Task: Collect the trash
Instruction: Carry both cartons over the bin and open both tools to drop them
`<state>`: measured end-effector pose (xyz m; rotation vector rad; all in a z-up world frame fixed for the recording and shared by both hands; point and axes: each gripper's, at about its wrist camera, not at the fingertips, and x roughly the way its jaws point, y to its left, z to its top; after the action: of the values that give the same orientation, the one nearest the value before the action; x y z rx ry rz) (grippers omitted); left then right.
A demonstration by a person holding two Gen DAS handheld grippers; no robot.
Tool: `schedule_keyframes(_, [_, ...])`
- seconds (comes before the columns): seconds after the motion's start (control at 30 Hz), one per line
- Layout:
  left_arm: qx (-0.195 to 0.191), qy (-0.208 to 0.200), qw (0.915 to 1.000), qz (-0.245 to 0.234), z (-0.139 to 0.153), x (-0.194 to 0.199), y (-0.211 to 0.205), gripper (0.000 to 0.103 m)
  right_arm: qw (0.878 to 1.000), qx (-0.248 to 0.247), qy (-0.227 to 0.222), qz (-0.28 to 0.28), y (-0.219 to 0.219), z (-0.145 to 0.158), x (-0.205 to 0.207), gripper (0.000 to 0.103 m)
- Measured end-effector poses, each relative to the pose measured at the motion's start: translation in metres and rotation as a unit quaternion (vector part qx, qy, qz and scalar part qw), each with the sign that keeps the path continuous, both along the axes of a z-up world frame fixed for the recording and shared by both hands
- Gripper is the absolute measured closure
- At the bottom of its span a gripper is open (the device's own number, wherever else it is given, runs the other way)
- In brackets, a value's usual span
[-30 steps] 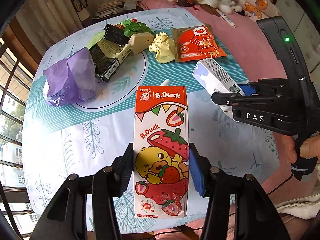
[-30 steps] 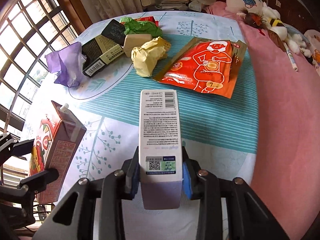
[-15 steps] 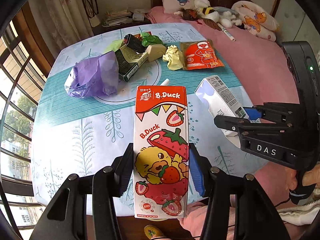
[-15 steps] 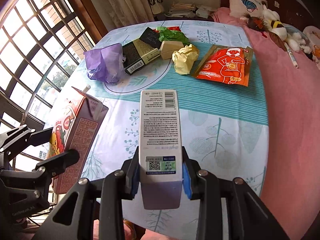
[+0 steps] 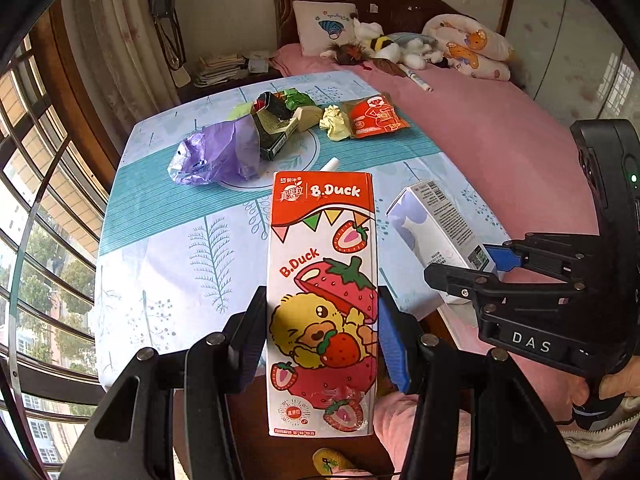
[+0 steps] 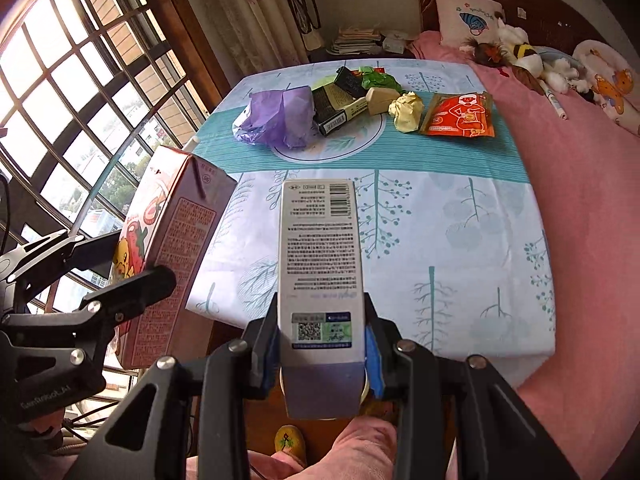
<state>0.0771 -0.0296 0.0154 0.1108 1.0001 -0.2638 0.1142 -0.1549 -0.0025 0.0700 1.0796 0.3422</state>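
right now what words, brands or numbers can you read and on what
"B.Duck": twice on the strawberry drink carton in the left hand-held gripper.
"DAS": on the right hand-held gripper body.
White box in the right hand-held gripper: barcode, QR code and fine print, too small to read.
Orange packet: unreadable.

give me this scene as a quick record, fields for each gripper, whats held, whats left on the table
left gripper: shut on strawberry milk carton, lifted off the table
right gripper: shut on white box, lifted off the table
table: tree-print cloth, beside a pink bed
left on table: purple bag, dark box, green wrapper, yellow paper ball, orange pouch
bin: none in view
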Motion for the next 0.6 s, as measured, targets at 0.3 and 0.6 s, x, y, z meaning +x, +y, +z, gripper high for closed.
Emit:
schedule_keyframes(0.3, [0.006,0.029,0.9985,-0.047,-0.029,-0.065,0.014,0.053,0.998,0.021,0.036,-0.053,0.024,-0.028,-0.076,0.068])
schedule_keyframes(0.6, [0.012,0.085,0.9944,-0.063,-0.085,-0.097,0.012,0.053,0.990,0.031,0.112,-0.083,0.031,-0.088,-0.117,0.068])
